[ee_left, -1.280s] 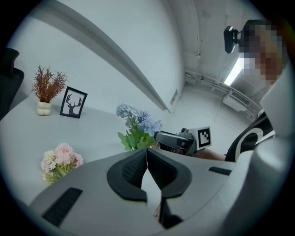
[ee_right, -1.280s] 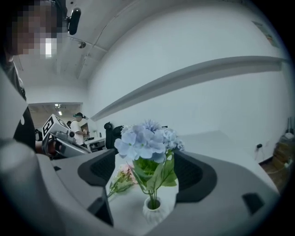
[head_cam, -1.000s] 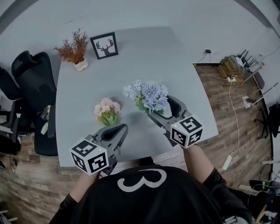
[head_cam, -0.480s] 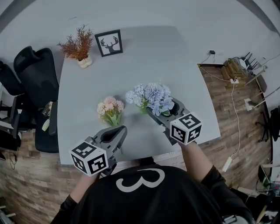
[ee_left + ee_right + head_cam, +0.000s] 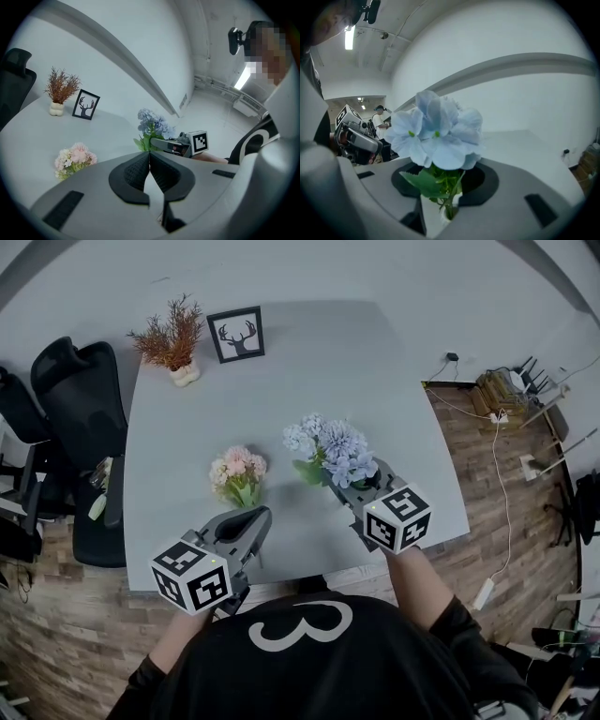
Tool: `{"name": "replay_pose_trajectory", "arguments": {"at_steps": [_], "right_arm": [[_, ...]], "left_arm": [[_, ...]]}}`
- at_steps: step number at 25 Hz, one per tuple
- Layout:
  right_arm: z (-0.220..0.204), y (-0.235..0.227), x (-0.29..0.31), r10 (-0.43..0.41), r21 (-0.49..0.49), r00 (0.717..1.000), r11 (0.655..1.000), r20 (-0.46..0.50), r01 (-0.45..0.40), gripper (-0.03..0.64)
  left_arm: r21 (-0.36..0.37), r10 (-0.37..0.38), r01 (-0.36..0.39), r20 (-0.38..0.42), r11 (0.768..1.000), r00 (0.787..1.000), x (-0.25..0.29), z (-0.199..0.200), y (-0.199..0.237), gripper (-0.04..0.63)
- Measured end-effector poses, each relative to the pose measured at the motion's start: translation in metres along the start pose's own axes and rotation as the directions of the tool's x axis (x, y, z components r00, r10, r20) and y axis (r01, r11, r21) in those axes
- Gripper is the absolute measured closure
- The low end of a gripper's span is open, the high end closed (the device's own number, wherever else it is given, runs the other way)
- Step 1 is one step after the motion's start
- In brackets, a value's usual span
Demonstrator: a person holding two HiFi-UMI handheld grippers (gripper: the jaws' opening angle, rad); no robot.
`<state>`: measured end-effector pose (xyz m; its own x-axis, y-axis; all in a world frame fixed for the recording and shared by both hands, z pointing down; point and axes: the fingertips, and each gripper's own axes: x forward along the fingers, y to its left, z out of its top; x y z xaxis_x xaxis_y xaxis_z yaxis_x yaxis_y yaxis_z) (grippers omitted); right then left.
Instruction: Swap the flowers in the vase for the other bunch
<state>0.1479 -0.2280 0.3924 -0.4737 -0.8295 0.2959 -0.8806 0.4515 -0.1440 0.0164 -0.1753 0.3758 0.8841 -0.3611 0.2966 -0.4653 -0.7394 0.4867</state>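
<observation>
Grey and broad, the table (image 5: 309,362) fills the middle of the head view, with wooden floor (image 5: 511,493) to its right and a black office chair (image 5: 70,399) at its left edge. At the far side stand a framed deer picture (image 5: 235,334) and, just beside it on the left, a dried reddish plant (image 5: 172,334) in a small pale pot. Nearer the person, a pink bunch (image 5: 235,474) stands upright on the table. To its right is the blue bunch (image 5: 330,448), its heads spreading over the front of the right tool (image 5: 354,488). That tool's jaws have just been closing. The right gripper view shows the bunch's green stems pinched in the narrow gap between the pads, with leaves and pale blue petals rising close before the camera. A small white piece shows at the foot of the stems; I cannot tell what it is. The left tool (image 5: 258,517) hovers over the near part of the table, near the pink bunch but apart from it, its pads pressed together with nothing between them.
</observation>
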Motion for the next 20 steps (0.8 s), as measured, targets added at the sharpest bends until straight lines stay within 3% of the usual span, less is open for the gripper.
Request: {"name": "replay_pose_trajectory", "arguments": {"at_steps": [10,20], "right_arm": [[0.001,0.007,-0.014,-0.043,-0.043,0.998,0.998,0.035,0.044,0.518],[0.034,0.012,-0.037,-0.097,-0.066,0.983,0.992,0.157,0.109,0.525]], "left_arm": [[0.026,-0.009,0.009,0.017,1.0,1.0,-0.013,0.005,-0.01,0.583],[0.051,-0.028,0.026,0.042,0.998,0.999,-0.027,0.007,-0.026,0.583]]}}
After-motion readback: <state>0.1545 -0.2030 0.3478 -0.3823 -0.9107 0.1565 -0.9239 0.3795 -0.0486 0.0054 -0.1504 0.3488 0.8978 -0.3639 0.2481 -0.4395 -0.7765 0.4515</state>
